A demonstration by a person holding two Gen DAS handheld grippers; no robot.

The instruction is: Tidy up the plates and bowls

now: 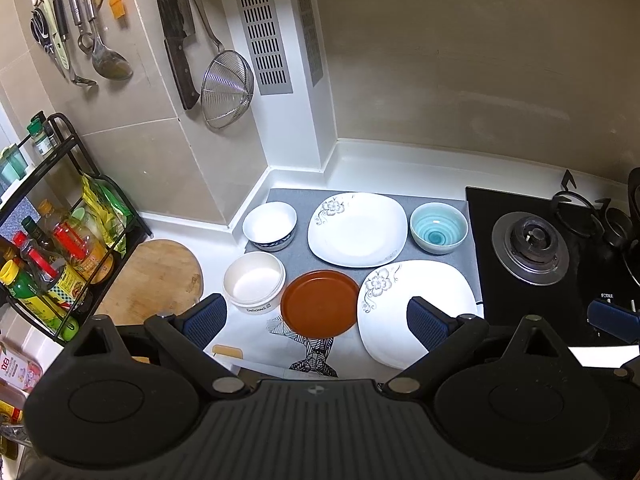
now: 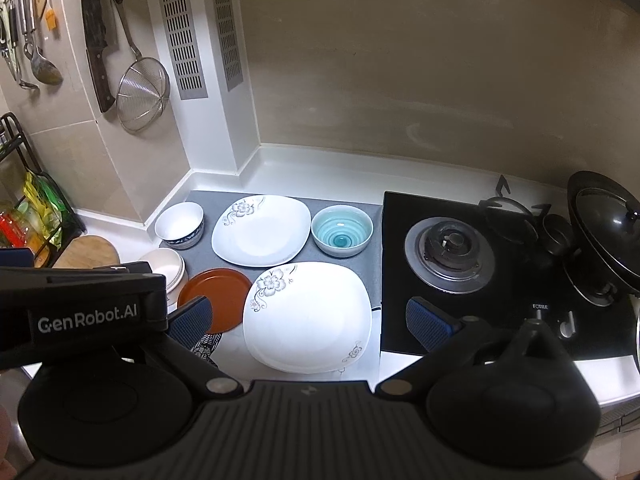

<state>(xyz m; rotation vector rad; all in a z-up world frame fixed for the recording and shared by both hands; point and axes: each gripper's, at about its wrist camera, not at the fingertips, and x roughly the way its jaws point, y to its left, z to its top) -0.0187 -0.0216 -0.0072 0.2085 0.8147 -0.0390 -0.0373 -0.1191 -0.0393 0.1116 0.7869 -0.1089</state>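
Cream bowl (image 2: 170, 270) half hidden | left gripper (image 2: 80, 300) blocking

You face a beige tiled wall (image 1: 460, 60) above a white worktop (image 1: 400, 164), black gas hob (image 2: 460, 264) at right.

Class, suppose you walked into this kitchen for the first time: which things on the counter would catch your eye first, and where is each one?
The brown plate stands out at the front of the counter, between the cream bowl and the near floral plate. Behind them on the grey mat, the teal spiral bowl sits beside the far floral plate, next to the black stove. Both grippers, left gripper and right gripper, are open and empty above the dishes.
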